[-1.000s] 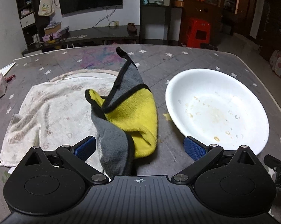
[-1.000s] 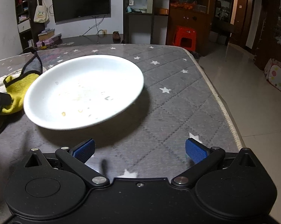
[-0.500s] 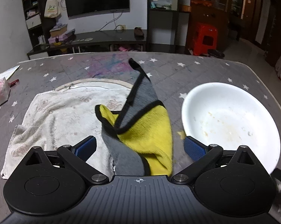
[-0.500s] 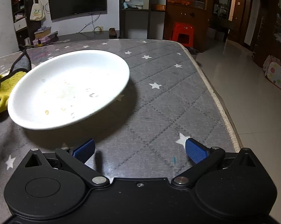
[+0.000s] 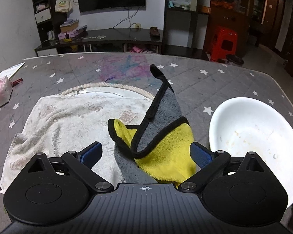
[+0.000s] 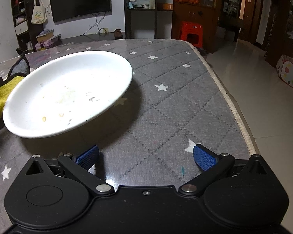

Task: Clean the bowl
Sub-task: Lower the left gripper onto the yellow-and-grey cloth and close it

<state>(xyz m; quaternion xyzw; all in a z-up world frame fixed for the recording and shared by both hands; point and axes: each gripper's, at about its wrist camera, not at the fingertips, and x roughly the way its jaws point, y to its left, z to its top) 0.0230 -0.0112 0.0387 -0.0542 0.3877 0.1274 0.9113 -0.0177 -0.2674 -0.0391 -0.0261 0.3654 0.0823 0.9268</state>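
— Where is the wide white ceramic bowl (image 6: 68, 91) being shown?

— On the grey star-patterned quilted tabletop (image 6: 166, 101), flecked with food residue, beside a yellow-and-grey microfibre cloth (image 5: 162, 148).

— And the grippers?

— The left gripper (image 5: 146, 154) is being held wide open around the cloth, without clamping it. The right gripper (image 6: 145, 157) is being held wide open, empty, near the bowl.

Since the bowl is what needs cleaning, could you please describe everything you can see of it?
The bowl is white, wide and shallow, smooth and glossy like ceramic or plastic. Its inside carries scattered yellowish crumbs and dried smears. It sits upright on the grey star-patterned surface, beside the yellow-and-grey cloth. Neither hand-held gripper touches it.
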